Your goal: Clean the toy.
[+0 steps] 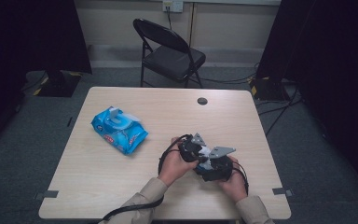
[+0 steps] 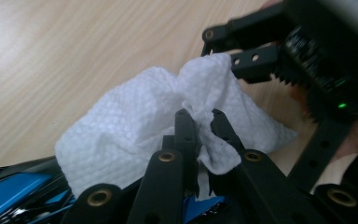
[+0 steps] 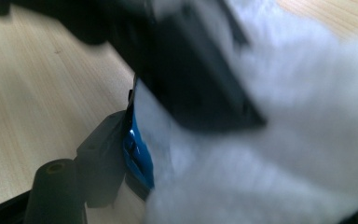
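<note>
1. Wet wipe (image 2: 135, 126), white and dimpled, bunched between both grippers near the front right of the table, just above the wood.
2. Left gripper (image 2: 199, 116) clamped tight on a twisted fold of the wet wipe, jaws nearly together, cloth spilling out to either side.
3. Right gripper (image 2: 242, 51) spread wide, its jaws at the far corner of the wet wipe; blurred white cloth close against its camera in the right gripper view, so hard to tell whether those jaws actually press on it.
4. Best bet for this step, by the look of it: keep the left pinch firm, close the right jaws onto a free corner and not the bunched middle, then draw apart gently to avoid a tear.
5. Worth watching too: thin damp sheet, likely to cling and fold back on itself.
6. Both hands (image 1: 177, 163) close together in the high view, black cables looping off the grippers.
7. Pale wooden table (image 1: 121, 186); blue wipes pack (image 1: 119, 129) lying well apart to the left, flap lid open, a sheet poking out.
8. Round grommet hole (image 1: 202, 101) near the far edge.
9. Beyond: black folding chair (image 1: 168, 51), grey carpet, dark curtains on both sides, cables on the floor.
</note>
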Available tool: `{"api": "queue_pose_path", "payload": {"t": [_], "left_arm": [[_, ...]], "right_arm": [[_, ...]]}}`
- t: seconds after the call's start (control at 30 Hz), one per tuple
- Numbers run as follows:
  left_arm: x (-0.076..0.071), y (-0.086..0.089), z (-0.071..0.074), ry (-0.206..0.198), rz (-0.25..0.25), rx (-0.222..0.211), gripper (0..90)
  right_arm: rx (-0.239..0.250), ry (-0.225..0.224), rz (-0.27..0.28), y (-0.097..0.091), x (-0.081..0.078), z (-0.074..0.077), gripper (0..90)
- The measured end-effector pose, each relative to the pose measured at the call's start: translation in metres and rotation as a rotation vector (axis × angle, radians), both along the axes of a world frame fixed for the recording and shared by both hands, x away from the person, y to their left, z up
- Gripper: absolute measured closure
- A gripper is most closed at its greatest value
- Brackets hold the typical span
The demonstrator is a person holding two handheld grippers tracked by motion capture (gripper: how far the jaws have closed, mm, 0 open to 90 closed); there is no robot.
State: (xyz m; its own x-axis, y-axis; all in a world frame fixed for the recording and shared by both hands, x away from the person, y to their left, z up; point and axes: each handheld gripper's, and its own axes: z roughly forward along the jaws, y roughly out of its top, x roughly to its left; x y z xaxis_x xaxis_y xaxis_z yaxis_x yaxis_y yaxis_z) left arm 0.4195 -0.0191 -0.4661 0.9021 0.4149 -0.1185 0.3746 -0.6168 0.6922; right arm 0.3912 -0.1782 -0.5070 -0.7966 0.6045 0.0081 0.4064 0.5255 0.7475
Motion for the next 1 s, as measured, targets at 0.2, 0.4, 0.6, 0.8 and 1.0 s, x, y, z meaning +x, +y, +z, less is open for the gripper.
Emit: {"api": "queue_pose_path", "payload": {"t": [0.2,0.4,0.6,0.8,1.0], "left_arm": [[-0.001,-0.007,-0.003,-0.033,-0.027,0.035,84.4],[-0.001,-0.008,-0.004,-0.028,-0.02,0.032,84.5],[0.001,-0.007,-0.004,-0.014,-0.018,0.026,84.5],[0.004,-0.006,-0.005,0.02,0.012,-0.007,84.5],[0.01,-0.002,-0.003,0.021,0.018,-0.01,84.5]], "right_arm": [[0.001,0.001,0.0,0.0,0.0,0.0,25.7],[0.001,0.001,0.0,0.0,0.0,0.0,25.7],[0.001,0.001,0.0,0.0,0.0,0.0,25.7],[0.001,0.0,0.0,0.0,0.0,0.0,25.7],[0.001,0.0,0.0,0.0,0.0,0.0,25.7]]}}
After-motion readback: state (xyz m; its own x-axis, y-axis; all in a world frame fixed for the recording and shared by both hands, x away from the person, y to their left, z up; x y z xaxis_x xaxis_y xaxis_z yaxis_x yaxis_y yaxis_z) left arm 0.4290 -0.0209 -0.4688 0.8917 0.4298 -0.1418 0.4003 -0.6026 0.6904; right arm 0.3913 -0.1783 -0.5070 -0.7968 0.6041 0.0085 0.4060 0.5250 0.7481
